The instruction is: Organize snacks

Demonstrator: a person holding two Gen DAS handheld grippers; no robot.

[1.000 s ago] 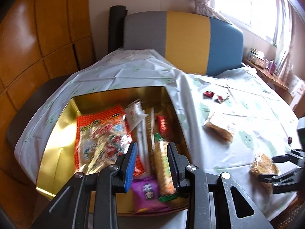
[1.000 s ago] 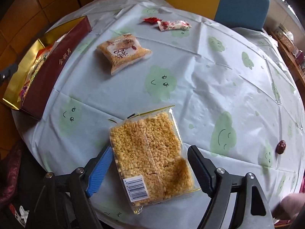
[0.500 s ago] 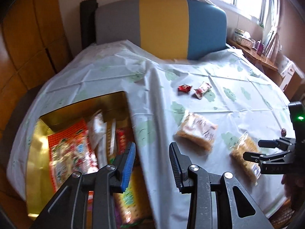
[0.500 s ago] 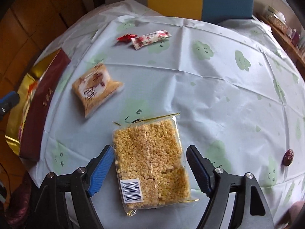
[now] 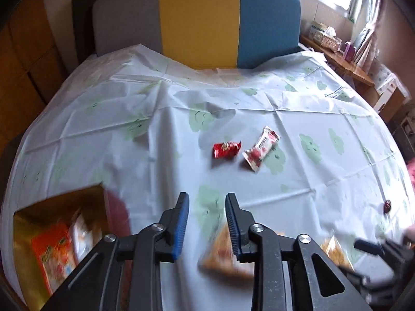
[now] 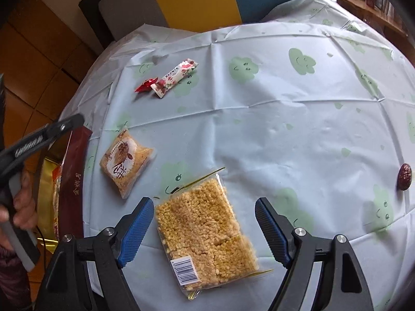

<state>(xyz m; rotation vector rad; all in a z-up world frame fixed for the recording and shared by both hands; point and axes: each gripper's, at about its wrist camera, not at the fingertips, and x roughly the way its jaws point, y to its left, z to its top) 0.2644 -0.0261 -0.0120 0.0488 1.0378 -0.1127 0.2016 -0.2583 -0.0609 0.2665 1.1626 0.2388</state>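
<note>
My right gripper is open, its jaws either side of a clear pack of puffed rice cake lying on the table. A smaller biscuit pack lies left of it. My left gripper is open and empty above the table, the blurred biscuit pack just under its right finger. A gold snack box with packets inside sits at the lower left; its dark red wall shows in the right wrist view. A red candy and a red-white bar lie mid-table.
The round table has a pale cloth with green cloud faces. A small dark red candy lies near the right edge. A grey, yellow and blue sofa back stands behind. A wooden shelf is at the far right.
My left gripper has swung right, away from the gold box toward the table's middle and the biscuit pack. My right gripper has stayed open around the rice cake pack.
</note>
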